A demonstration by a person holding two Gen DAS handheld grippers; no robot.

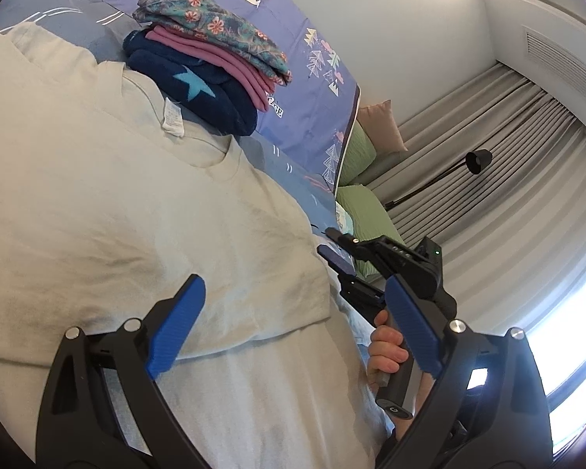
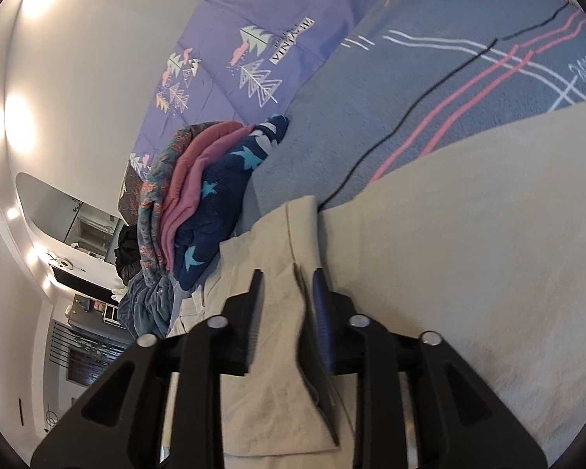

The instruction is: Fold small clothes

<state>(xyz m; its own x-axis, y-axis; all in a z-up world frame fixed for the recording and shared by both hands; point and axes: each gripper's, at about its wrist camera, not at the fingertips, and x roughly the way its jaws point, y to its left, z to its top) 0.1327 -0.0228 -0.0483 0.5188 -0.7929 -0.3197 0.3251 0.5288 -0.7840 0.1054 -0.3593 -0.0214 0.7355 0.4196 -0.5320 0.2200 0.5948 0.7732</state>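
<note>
Cream cotton T-shirt lies spread on the blue-grey bedspread, collar toward a stack of folded clothes. The left gripper hovers above the shirt's folded edge, jaws wide apart, gripping nothing. The right gripper sits at the shirt's side; a fold of sleeve fabric lies between its parted jaws, unclamped.

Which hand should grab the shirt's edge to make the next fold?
Probably the right. The right gripper already has a flap of the cream T-shirt between its parted fingers, though not pinched. The left gripper hovers wide open over the middle of the shirt, away from any edge.
</note>
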